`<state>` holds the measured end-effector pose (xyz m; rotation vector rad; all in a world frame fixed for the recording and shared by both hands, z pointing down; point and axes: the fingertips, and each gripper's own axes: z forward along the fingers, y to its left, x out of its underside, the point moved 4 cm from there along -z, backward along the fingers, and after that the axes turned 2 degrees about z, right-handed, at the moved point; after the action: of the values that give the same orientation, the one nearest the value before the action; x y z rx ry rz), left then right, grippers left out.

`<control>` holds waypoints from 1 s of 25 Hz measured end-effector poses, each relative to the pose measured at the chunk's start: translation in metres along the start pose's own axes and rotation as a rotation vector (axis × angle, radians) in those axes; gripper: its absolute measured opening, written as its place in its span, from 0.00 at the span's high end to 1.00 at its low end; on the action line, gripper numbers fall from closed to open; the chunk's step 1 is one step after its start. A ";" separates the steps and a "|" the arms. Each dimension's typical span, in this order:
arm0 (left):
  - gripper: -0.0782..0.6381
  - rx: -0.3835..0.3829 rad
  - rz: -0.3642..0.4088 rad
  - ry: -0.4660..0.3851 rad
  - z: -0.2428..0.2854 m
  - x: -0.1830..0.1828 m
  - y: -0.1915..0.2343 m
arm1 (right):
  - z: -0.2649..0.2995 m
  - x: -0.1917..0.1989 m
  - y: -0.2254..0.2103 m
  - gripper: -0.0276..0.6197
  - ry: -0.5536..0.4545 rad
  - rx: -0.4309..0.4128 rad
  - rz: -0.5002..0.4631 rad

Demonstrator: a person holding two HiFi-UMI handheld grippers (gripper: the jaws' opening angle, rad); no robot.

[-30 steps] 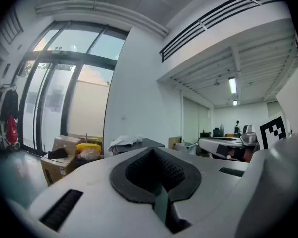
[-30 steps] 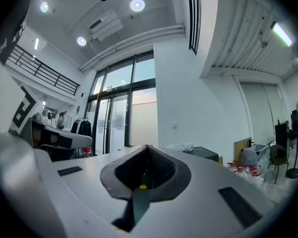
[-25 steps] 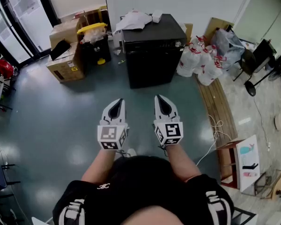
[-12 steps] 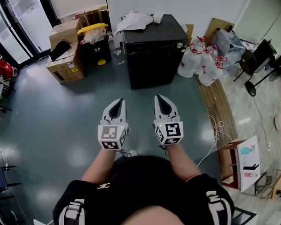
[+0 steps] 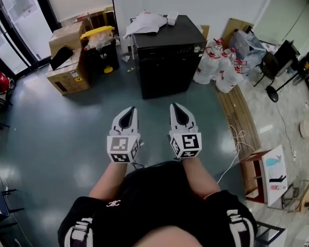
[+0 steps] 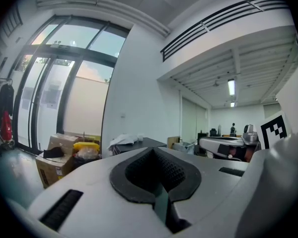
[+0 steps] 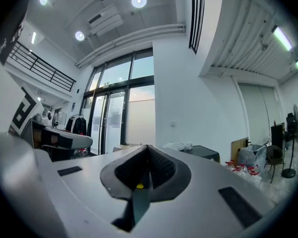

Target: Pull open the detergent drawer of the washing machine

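The washing machine point(image 5: 167, 68) stands against the far wall, straight ahead of you across the floor and well apart from both grippers. Its detergent drawer should be somewhere in the top band of the front. From the head view that band is too small to pick the drawer out; it may sit at the left end, opposite the knob point(image 5: 197, 48).

The step in hand looks like the approach. Walk up square to the front and get low enough that one gripper's camera faces the top band, so you can find the drawer's edge before committing. Both pairs of jaws are closed on nothing. The left gripper point(image 5: 129, 112) and right gripper point(image 5: 177, 111) point level at the machine, side by side. Part the jaws of whichever one you use before you reach the drawer's lip, then pull straight out, not sideways.

The machine is black and boxy, with a flat top and a row of pale markings across its panel. A crumpled white cloth point(image 5: 147, 22) lies on the top. White containers point(image 5: 219, 68) crowd its right side, and cardboard boxes point(image 5: 67, 68) stand to its left.
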<state>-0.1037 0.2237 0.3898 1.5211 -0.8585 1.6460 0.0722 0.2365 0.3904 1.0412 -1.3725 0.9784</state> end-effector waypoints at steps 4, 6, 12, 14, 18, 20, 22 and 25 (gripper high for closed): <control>0.89 0.003 -0.003 0.018 0.004 0.010 0.016 | 0.008 0.008 0.007 0.95 0.010 0.013 0.009; 0.89 -0.005 -0.008 0.028 0.007 0.014 0.025 | 0.015 0.011 0.009 0.95 0.015 0.010 0.010; 0.89 -0.031 -0.006 0.028 0.028 0.021 0.045 | 0.048 0.020 0.000 0.95 0.002 -0.002 0.024; 0.89 -0.042 0.001 0.025 0.040 0.022 0.053 | 0.064 0.025 -0.006 0.95 -0.002 -0.008 0.033; 0.89 -0.068 0.015 0.027 0.073 0.019 0.073 | 0.108 0.030 -0.022 0.95 -0.006 -0.028 0.043; 0.89 -0.078 0.023 0.024 0.094 0.016 0.082 | 0.132 0.031 -0.033 0.95 -0.011 -0.035 0.047; 0.89 -0.091 0.026 0.022 0.118 0.013 0.093 | 0.159 0.032 -0.045 0.95 -0.015 -0.046 0.048; 0.89 -0.114 0.029 0.022 0.155 0.010 0.109 | 0.201 0.035 -0.064 0.95 -0.017 -0.068 0.051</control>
<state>-0.1175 0.0361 0.4120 1.4168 -0.9502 1.6034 0.0790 0.0241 0.4133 0.9706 -1.4424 0.9555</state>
